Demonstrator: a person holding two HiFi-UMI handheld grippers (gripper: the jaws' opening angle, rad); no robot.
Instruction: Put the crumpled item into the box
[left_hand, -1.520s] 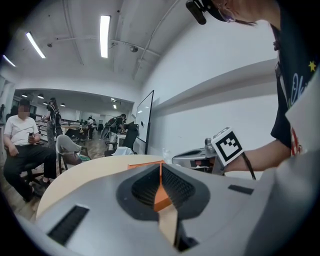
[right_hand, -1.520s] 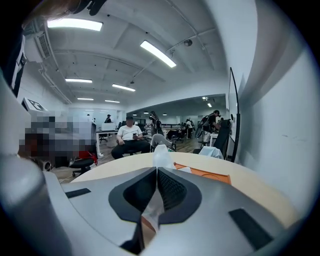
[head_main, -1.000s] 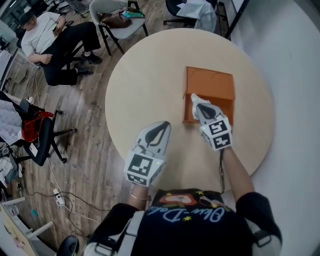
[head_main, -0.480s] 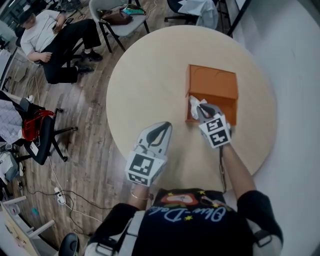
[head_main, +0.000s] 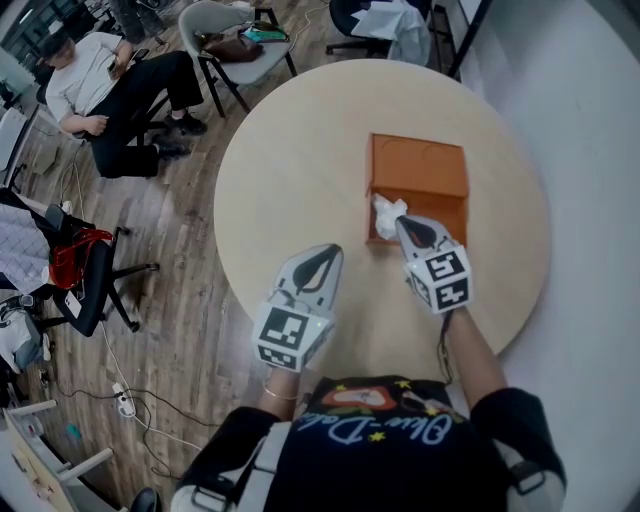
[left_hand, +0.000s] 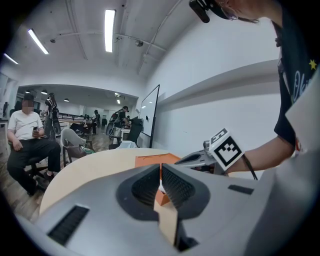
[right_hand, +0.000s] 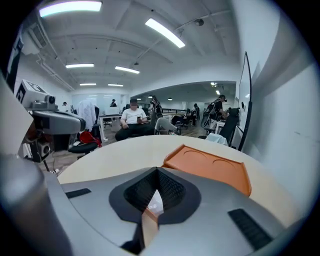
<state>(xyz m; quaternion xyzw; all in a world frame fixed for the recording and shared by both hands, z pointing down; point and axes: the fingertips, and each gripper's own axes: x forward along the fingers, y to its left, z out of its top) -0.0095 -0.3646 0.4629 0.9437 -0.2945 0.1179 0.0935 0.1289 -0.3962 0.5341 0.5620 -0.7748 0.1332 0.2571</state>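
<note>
Pale round tabletop (head_main: 290, 170) carries an orange box (head_main: 420, 165). At the box's near-left corner, the white crumpled item (head_main: 387, 209) sits over the rim. It is pinched at the tip of the right hand-held gripper (head_main: 404, 223), whose jaws are clenched with a sliver of white showing between them. The left hand-held gripper (head_main: 327, 252) is held left of the box, on the person's side and well apart from it, its jaws pressed together on nothing.

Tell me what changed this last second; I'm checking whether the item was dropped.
The right gripper drew back slightly toward the person, crumpled item still at its closed tips, at the near-left corner of the box. The left gripper and box stayed put.
</note>
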